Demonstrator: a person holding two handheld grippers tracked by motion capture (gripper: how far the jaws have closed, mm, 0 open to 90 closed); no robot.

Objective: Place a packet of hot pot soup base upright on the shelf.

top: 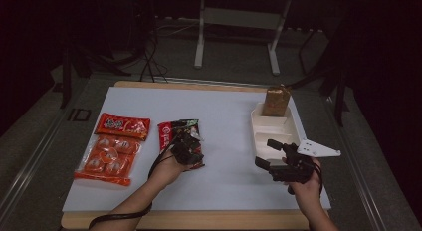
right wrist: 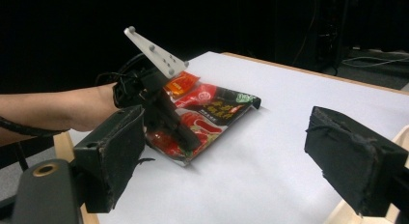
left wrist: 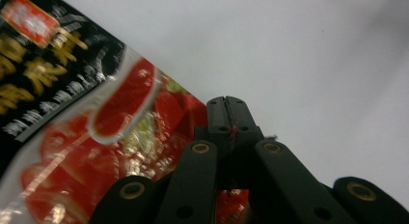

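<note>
A red and black snack packet lies left of the table's middle on the white sheet. My left gripper is at its near right corner, jaws pressed together. In the left gripper view a sliver of red film shows between the shut jaws of the left gripper, with the packet spreading away to the left. The right gripper view shows that corner of the packet slightly raised under the left gripper. My right gripper stands open and holds nothing, beside a white tray; the black pads are wide apart.
A brown paper bag stands at the far end of the tray. Two orange snack packets lie at the left of the sheet. The sheet's front edge is close to both hands. Table legs and cables stand beyond the far edge.
</note>
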